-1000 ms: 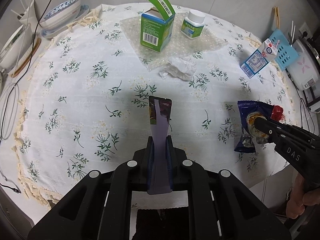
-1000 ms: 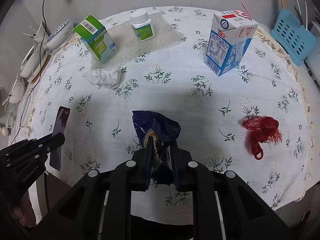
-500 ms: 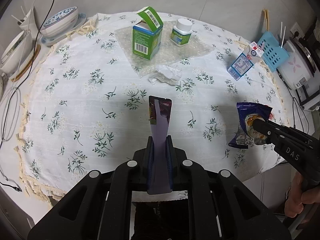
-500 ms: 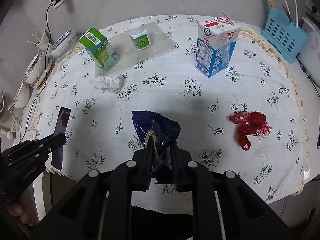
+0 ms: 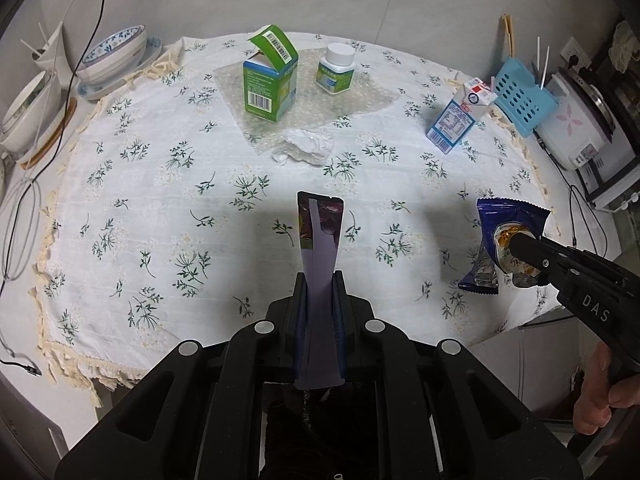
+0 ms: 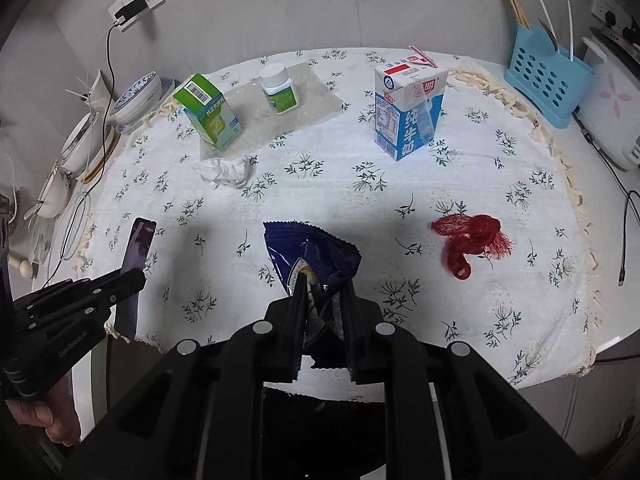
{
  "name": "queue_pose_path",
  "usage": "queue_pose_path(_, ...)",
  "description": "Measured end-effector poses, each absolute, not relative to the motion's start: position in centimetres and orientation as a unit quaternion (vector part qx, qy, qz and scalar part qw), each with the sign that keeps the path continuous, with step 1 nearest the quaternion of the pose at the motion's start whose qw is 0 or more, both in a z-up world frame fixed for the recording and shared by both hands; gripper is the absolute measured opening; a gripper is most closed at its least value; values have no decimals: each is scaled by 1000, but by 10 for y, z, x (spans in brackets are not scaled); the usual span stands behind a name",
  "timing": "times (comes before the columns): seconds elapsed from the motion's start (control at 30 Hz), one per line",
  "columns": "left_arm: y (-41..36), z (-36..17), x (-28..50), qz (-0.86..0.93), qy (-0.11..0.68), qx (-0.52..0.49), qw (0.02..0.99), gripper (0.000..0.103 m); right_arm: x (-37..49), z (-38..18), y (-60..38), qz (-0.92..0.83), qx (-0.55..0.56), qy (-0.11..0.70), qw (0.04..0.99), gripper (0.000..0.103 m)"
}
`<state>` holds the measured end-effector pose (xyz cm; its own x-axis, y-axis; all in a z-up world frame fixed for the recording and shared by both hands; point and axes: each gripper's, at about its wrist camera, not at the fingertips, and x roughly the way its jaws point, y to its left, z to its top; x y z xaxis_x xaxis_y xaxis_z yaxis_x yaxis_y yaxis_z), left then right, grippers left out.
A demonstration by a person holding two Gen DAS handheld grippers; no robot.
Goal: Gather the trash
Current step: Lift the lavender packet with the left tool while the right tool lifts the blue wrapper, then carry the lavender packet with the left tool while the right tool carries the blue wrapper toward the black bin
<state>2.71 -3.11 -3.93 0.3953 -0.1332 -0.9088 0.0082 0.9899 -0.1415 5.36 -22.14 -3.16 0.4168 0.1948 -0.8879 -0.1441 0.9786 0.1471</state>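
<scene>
My left gripper (image 5: 319, 280) is shut on a flat purple wrapper (image 5: 320, 240), held upright above the table's near edge; it also shows in the right wrist view (image 6: 138, 248). My right gripper (image 6: 322, 284) is shut on a crumpled dark blue snack bag (image 6: 308, 252), seen in the left wrist view (image 5: 504, 240) off the table's right front edge. On the floral tablecloth (image 5: 160, 200) lie a crumpled white tissue (image 5: 306, 146), an open green box (image 5: 270, 80), a white pill bottle (image 5: 336, 68), a blue milk carton (image 6: 408, 108) and a red mesh net (image 6: 468, 240).
Bowls and plates (image 5: 116, 56) and cables sit at the table's far left. A blue utensil basket (image 6: 544, 84) and a white rice cooker (image 5: 580, 128) stand at the far right. A bubble-wrap sheet (image 5: 304, 96) lies under the box and bottle.
Both grippers have drawn back from the table and risen, each keeping its wrapper. The table objects look smaller and farther; nothing on the table has moved.
</scene>
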Motion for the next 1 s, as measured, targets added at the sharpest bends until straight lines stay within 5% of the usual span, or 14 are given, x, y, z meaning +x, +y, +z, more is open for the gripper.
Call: queue_pose_path(1.0, -56, -31, -37, -52, 538, -53, 840, 11, -18, -17, -250, 98, 32, 516, 850, 15)
